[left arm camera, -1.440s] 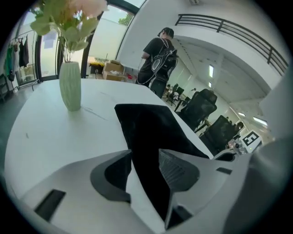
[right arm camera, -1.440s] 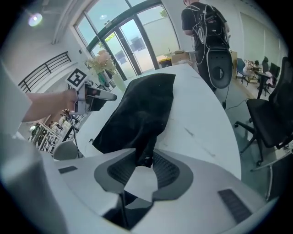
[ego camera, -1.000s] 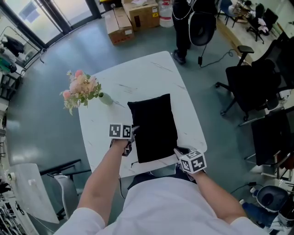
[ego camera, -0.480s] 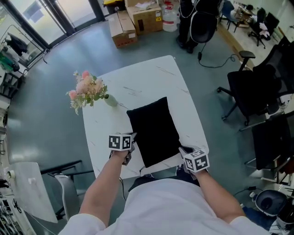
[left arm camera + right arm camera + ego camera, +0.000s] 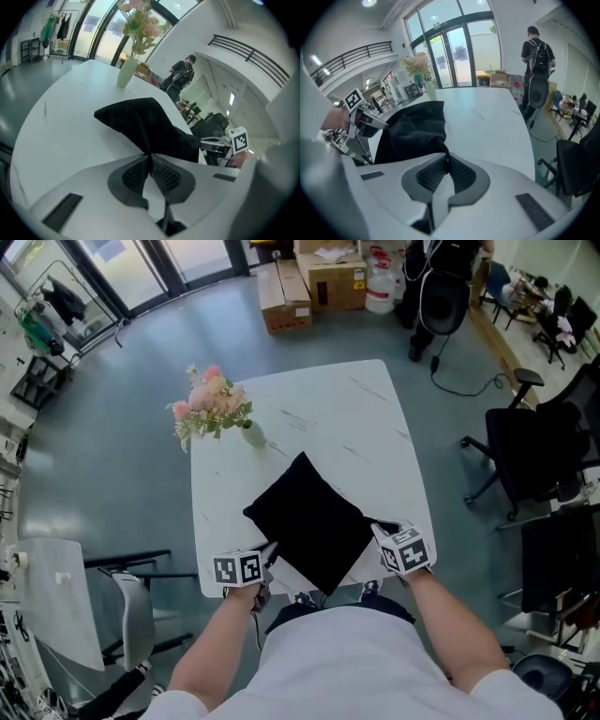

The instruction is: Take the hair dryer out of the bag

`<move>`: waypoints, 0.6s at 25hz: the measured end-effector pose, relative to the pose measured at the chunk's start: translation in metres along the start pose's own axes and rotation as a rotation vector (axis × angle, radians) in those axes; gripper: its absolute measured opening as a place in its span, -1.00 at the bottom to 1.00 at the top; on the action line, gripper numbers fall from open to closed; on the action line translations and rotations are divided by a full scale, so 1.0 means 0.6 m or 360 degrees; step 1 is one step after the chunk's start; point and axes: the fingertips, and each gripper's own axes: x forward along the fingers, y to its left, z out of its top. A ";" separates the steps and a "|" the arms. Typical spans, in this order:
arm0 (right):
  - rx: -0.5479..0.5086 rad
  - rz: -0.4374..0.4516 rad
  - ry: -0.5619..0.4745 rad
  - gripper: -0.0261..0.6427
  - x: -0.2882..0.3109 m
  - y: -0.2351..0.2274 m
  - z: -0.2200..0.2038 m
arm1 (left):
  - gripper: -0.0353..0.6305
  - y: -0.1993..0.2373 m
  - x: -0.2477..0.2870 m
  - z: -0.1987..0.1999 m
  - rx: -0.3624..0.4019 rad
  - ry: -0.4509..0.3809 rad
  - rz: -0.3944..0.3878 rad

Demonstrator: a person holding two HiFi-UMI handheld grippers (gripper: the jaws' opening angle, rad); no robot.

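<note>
My left tool (image 5: 150, 158) and right tool (image 5: 446, 161) were each clamped on the bag (image 5: 314, 521) at lower centre; I judged an even, gentle lift best to find its opening.

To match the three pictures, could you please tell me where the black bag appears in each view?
Head view: black bag at centre, on the white table.
Left gripper view: black bag at centre, corner pinched in the jaws.
Right gripper view: black bag left of centre, fabric pinched in the jaws.
Shared landmark: vase of flowers, beyond it.
</note>
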 end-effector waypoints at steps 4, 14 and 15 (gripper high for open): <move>-0.0129 0.0033 0.0001 -0.81 0.028 0.019 0.047 | -0.81 0.011 -0.040 -0.037 -0.0264 -0.0177 0.0020; -0.0550 0.0047 0.0017 -0.81 0.113 0.059 0.139 | -0.81 -0.009 -0.075 -0.111 -0.0507 -0.0334 -0.0091; -0.0563 0.0028 0.0001 -0.81 0.114 0.057 0.149 | -0.81 -0.017 -0.071 -0.112 -0.0455 -0.0314 -0.0104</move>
